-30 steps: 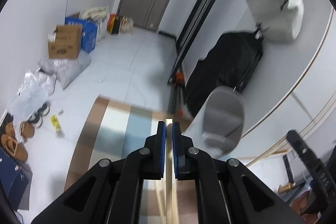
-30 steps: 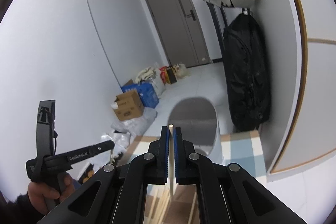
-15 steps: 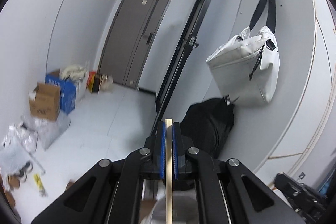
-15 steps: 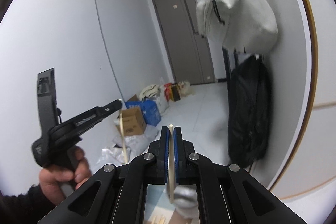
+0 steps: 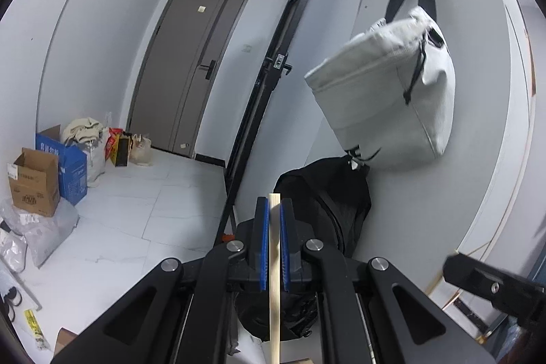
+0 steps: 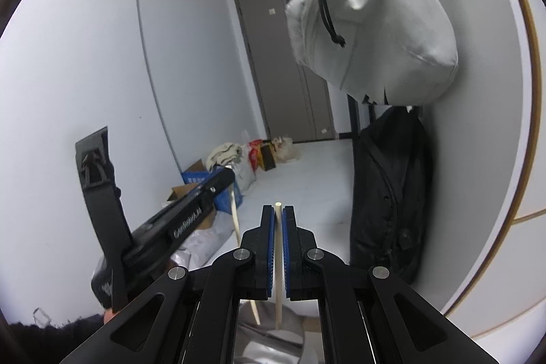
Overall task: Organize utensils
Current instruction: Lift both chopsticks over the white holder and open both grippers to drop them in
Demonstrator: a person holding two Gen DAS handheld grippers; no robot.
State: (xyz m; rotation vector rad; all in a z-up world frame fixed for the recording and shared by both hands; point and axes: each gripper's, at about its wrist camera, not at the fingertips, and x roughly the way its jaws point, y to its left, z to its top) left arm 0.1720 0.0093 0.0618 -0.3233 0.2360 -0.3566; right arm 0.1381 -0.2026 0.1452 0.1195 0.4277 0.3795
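Ahead of both grippers: white walls, pale tiled floor (image 5: 143,193), grey-brown door (image 5: 191,70) at far end. On the wall to the right of the left gripper hangs a light grey bag (image 5: 385,98) by a black strap; in the right wrist view it sits above and right of the right gripper's tips. Below it, a black bag (image 5: 327,190) leans vs. the wall, just behind the left gripper's tips and right of the right gripper's.

Far left of the left gripper, by the wall: brown cardboard box (image 5: 32,183), blue box (image 5: 68,173), pile of sacks and plastic bags beyond.

Left gripper (image 5: 274,241): jaws closed on a flat pale wooden stick (image 5: 274,282), which stands roughly upright btwn the blue pads; top end pokes just above the tips, rest runs down out of frame. From the right wrist view this gripper shows to the left, stick hanging below its nose.

Right gripper (image 6: 278,244): jaws clamped on a round pale wooden chopstick (image 6: 278,268), upright, tip just above the pads, lower end hanging below the jaws over a grey rounded container (image 6: 269,340) under the gripper. Can't tell what's in it.

Part of the right gripper shows as a dark blurred block at lower right of the left wrist view.
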